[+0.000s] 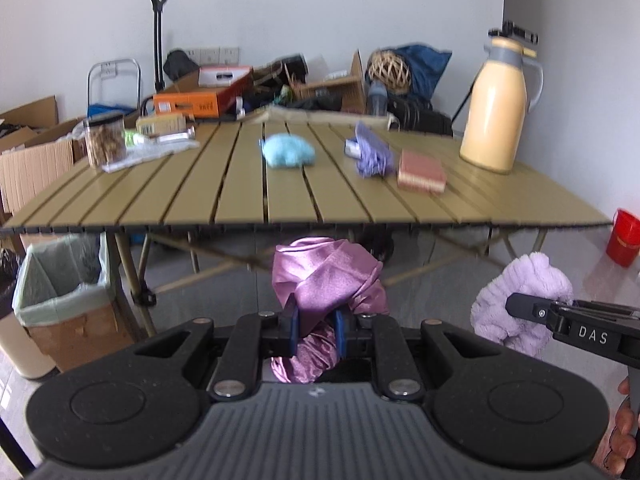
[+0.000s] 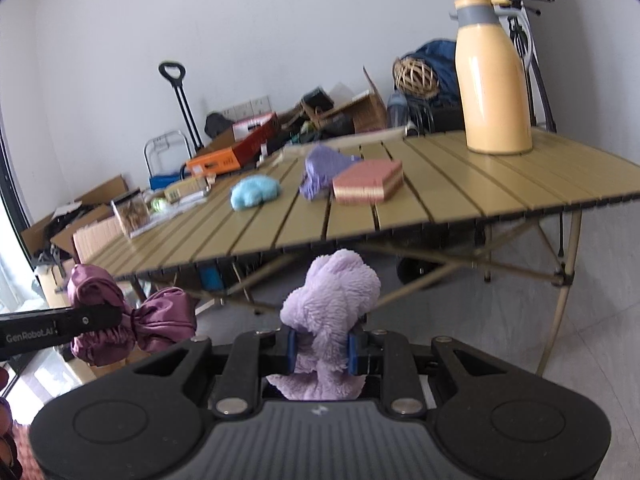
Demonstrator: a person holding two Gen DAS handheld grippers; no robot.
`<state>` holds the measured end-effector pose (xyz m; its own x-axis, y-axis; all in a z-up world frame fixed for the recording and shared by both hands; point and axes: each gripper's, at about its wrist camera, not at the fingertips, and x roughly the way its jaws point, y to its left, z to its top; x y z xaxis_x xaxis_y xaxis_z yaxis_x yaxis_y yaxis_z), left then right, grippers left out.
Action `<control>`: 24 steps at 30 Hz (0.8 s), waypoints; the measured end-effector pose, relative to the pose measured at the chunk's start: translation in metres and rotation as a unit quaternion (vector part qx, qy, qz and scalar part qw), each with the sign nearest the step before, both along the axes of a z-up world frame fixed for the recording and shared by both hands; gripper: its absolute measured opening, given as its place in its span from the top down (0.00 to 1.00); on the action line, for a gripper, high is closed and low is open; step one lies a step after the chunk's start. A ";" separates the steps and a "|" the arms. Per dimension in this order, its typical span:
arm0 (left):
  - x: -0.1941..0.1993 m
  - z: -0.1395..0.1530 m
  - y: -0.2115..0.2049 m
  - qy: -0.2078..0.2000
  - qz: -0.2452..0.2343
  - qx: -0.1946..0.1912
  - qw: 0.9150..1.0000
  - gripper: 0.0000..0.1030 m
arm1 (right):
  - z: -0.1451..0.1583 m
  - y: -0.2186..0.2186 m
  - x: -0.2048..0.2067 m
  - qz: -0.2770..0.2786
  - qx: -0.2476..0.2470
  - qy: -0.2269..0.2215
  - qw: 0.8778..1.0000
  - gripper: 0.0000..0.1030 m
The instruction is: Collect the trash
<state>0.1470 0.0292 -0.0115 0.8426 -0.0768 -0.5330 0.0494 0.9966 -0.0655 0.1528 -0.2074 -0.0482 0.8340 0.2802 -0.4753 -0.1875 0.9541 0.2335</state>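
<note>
My left gripper [image 1: 316, 330] is shut on a crumpled purple satin cloth [image 1: 326, 276], held in front of and below the table's near edge. The same satin cloth [image 2: 132, 320] shows at the left of the right wrist view. My right gripper [image 2: 322, 350] is shut on a fluffy lilac cloth [image 2: 334, 292], also below the table edge; this lilac cloth [image 1: 520, 296] appears at the right of the left wrist view. On the slatted olive table [image 1: 240, 192] lie a light blue fluffy cloth [image 1: 288, 151], a violet cloth [image 1: 370, 152] and a pink sponge block [image 1: 421, 171].
A bin lined with a pale green bag [image 1: 64, 280] stands on the floor at the left, beside the table leg. A yellow jug [image 1: 496, 108], a jar of snacks [image 1: 105, 140] and packets sit on the table. Boxes and clutter fill the back wall; a red bucket [image 1: 624, 236] stands right.
</note>
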 end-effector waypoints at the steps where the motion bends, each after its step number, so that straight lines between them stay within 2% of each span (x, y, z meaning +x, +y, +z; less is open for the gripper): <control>1: -0.001 -0.005 -0.001 0.007 -0.001 0.002 1.000 0.83 | -0.005 0.001 -0.001 0.001 -0.002 0.007 1.000 0.79; 9: -0.004 -0.046 0.000 0.064 0.002 0.010 0.998 0.83 | -0.038 0.012 -0.002 0.016 -0.016 0.058 0.998 0.79; 16: -0.002 -0.072 0.004 0.100 0.012 0.017 0.995 0.83 | -0.065 0.026 -0.002 0.028 -0.045 0.095 0.994 0.79; 24: 0.007 -0.095 0.011 0.136 0.021 0.020 0.990 0.83 | -0.089 0.029 0.005 0.032 -0.057 0.138 0.988 0.79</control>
<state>0.1536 0.0406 -0.1069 0.6693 -0.0186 -0.7428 -0.0060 0.9995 -0.0305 0.1575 -0.1781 -0.1376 0.6501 0.2587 -0.7145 -0.1918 0.9657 0.1751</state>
